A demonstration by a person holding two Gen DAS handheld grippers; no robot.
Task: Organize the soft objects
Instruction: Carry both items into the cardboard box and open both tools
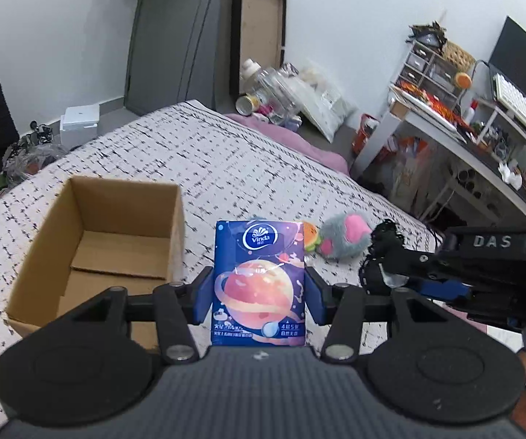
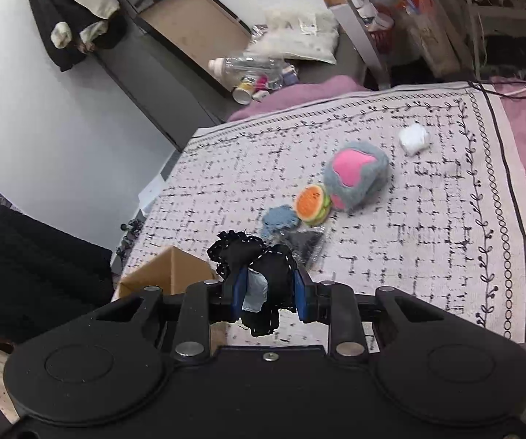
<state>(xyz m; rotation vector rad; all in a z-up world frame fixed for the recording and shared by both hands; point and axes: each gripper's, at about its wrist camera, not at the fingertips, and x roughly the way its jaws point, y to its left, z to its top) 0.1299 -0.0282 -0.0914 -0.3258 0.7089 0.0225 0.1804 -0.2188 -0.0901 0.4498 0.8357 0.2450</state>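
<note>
Above bed (image 1: 226,153), tongs (image 1: 259,292) gripping tissue pack (image 1: 259,278) — black cloth (image 2: 263,278)

Bright, even light (fisheye-bent edges)

A clear plastic bottle (image 2: 242,66) lay on the floor beside a paper cup (image 2: 242,94), and a keyboard (image 1: 522,109) sat on the cluttered desk (image 1: 442,135).
</note>
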